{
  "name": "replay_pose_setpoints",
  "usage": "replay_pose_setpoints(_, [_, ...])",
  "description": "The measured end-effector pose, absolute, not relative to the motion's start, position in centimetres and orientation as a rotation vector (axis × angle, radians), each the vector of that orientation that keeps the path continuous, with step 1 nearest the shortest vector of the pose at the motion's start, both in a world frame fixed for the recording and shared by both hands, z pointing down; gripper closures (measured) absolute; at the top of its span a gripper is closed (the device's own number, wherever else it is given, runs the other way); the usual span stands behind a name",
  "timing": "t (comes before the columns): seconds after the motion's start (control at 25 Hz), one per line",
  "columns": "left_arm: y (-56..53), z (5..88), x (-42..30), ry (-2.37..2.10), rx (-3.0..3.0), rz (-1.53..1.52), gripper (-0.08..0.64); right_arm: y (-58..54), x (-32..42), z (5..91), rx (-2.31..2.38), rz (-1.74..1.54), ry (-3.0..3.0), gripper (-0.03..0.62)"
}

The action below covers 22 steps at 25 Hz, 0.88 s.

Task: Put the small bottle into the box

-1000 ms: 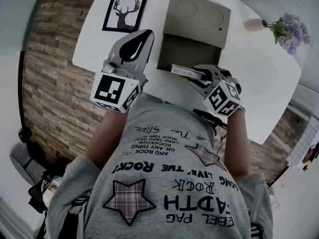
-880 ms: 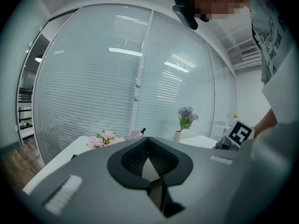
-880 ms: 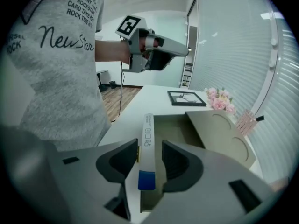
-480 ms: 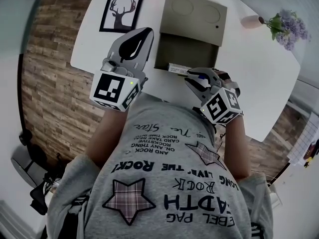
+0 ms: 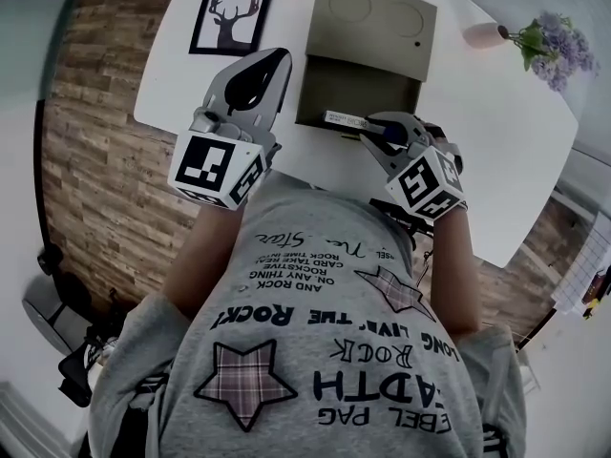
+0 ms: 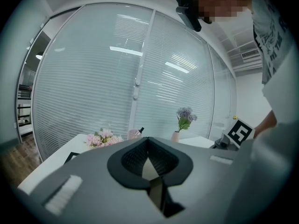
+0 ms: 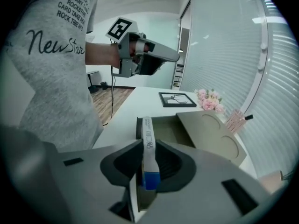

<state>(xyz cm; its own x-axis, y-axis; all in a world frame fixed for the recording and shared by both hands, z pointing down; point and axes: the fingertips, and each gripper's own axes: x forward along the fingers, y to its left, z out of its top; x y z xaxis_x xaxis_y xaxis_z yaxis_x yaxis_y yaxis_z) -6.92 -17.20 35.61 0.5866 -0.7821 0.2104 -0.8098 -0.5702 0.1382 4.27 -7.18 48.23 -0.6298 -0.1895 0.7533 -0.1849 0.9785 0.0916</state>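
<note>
**Inspector:** Your right tongs point(image 5: 382, 127) have just been closing. They now clamp the bottle point(image 5: 346, 119) by its blue end.

**Operator:** Where does the bottle sit?

**Inspector:** It lies roughly level at the near rim of the open box point(image 5: 307, 93), free end over that rim.

**Operator:** And my left?

**Inspector:** Your left tongs point(image 5: 256, 79) are fully closed with nothing between them. You hold them over the bench point(image 5: 496, 141), just left of the box.

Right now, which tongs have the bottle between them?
The right tongs: they have just been closing on the small bottle. The left tongs are shut, empty.
</note>
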Motion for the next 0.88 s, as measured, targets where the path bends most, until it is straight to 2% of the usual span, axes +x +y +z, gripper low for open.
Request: replay_pose_setpoints(0.88, [-16.6, 35.6, -7.8, -1.334, 2.583, 0.19, 0.551, -12.4, 5.0, 51.3, 0.419, 0.189, -2.278, 0.511])
